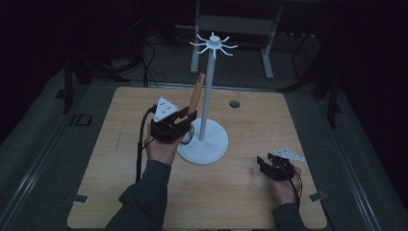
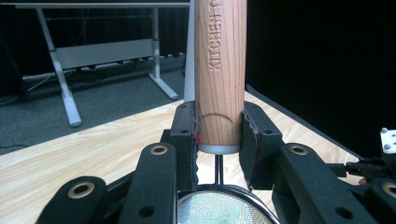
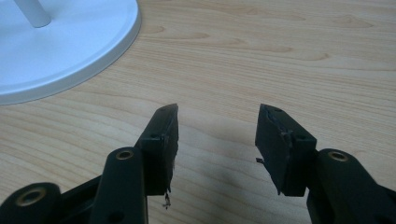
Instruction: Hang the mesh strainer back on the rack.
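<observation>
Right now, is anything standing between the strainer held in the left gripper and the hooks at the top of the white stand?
Nothing visible blocks it. The left gripper is shut on the strainer's wooden handle, held upright beside the stand's pole. The hooks above are bare. The right gripper rests open, well aside on the table.

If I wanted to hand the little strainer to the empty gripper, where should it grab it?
Probably on the wooden handle, higher up than where the left gripper already clamps its lower end. The handle stands nearly upright beside the white stand's pole, so the open right gripper should come in level from the right, jaws either side of it.
</observation>
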Action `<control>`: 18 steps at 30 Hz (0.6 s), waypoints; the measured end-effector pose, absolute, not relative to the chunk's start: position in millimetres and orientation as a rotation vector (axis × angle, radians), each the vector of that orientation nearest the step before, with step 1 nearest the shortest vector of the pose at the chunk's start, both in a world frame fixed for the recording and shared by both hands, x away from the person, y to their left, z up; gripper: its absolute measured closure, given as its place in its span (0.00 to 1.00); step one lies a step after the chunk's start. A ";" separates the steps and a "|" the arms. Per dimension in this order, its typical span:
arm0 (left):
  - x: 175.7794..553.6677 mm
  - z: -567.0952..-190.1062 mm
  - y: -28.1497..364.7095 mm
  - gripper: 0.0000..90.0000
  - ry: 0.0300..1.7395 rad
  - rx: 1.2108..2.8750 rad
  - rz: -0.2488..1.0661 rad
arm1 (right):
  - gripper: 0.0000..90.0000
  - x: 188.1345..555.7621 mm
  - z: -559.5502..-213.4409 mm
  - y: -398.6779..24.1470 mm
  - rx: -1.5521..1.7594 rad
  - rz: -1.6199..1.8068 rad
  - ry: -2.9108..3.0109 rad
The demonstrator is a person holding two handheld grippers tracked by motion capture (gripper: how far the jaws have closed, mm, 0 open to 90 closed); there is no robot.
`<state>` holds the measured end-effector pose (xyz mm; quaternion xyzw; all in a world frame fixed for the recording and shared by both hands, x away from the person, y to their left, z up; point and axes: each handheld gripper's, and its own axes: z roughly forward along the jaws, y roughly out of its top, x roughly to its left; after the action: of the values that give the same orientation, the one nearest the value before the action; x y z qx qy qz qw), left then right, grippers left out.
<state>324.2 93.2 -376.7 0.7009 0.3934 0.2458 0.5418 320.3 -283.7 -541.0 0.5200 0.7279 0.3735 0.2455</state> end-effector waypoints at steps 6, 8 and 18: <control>323.1 -374.7 94.9 0.78 0.937 1.645 0.583 | 0.56 320.3 -541.4 -282.7 1.409 1.005 1.993; 322.7 -374.0 95.4 0.78 0.939 1.638 0.579 | 0.56 320.4 -541.5 -282.3 1.409 1.003 1.993; 319.7 -368.9 98.6 0.78 0.944 1.605 0.591 | 0.56 320.5 -541.4 -283.1 1.412 1.006 1.988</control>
<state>319.7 98.6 -368.9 0.6807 0.4004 0.2508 0.5599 320.5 -283.1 -541.4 0.5183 0.7300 0.3692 0.2493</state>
